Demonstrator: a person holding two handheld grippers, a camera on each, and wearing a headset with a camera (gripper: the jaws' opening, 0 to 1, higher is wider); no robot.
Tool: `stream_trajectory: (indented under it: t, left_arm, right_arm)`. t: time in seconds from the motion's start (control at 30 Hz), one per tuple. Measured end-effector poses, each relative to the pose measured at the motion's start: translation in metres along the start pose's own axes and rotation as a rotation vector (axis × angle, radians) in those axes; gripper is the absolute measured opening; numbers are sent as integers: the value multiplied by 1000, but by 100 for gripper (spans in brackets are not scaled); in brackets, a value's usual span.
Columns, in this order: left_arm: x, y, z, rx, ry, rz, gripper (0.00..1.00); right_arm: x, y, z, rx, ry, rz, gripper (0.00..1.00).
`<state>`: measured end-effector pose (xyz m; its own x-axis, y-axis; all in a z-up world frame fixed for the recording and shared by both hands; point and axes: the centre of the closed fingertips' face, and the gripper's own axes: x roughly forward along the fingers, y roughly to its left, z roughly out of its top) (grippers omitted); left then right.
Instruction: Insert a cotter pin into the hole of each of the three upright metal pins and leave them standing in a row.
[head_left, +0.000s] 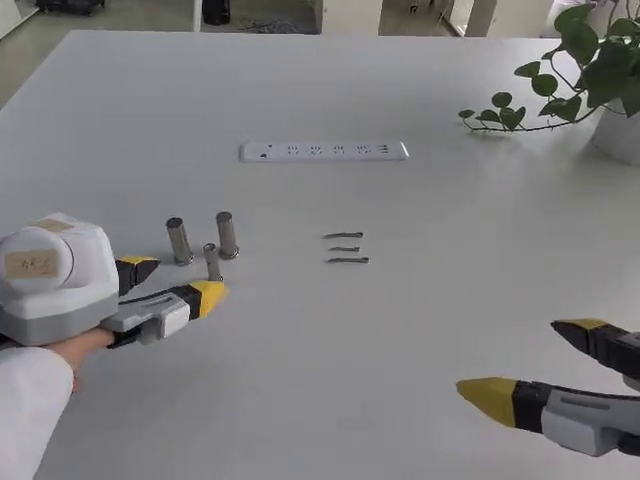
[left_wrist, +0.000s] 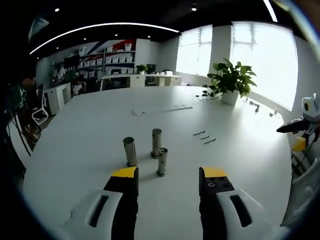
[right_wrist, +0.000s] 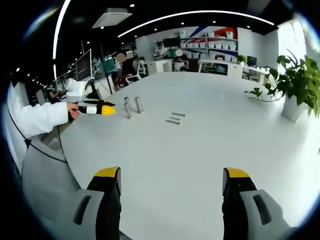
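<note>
Three short metal pins stand upright in a loose cluster on the white table: one (head_left: 179, 241) at the left, one (head_left: 227, 235) to its right, and a shorter-looking one (head_left: 212, 262) nearest me. Three cotter pins (head_left: 345, 249) lie side by side further right, apart from the metal pins. My left gripper (head_left: 178, 280) is open just in front of the cluster, and the nearest metal pin (left_wrist: 162, 161) stands slightly ahead of its yellow-tipped jaws, untouched. My right gripper (head_left: 525, 362) hovers open and empty near the table's front right, far from the cotter pins (right_wrist: 174, 118).
A white power strip (head_left: 324, 151) lies across the table behind the parts. A leafy plant (head_left: 590, 60) in a white pot (head_left: 620, 135) stands at the back right corner. Bare table surface stretches between the two grippers.
</note>
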<state>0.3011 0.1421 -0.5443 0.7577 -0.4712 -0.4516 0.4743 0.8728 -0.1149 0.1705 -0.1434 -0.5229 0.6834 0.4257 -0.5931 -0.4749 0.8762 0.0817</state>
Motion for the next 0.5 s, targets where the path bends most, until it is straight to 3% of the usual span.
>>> stream_trajectory:
  t: [0.03, 0.1, 0.5]
  left_arm:
    - [4, 0, 1, -44, -6, -1, 41]
    - [11, -1, 1, -50, -4, -10, 37]
    - [40, -1, -9, -16, 49, 19, 24]
  right_arm:
    - [0, 0, 0, 1, 0, 0, 81]
    - [0, 0, -1, 3, 0, -1, 81]
    - [0, 4, -6, 5, 16, 7, 80]
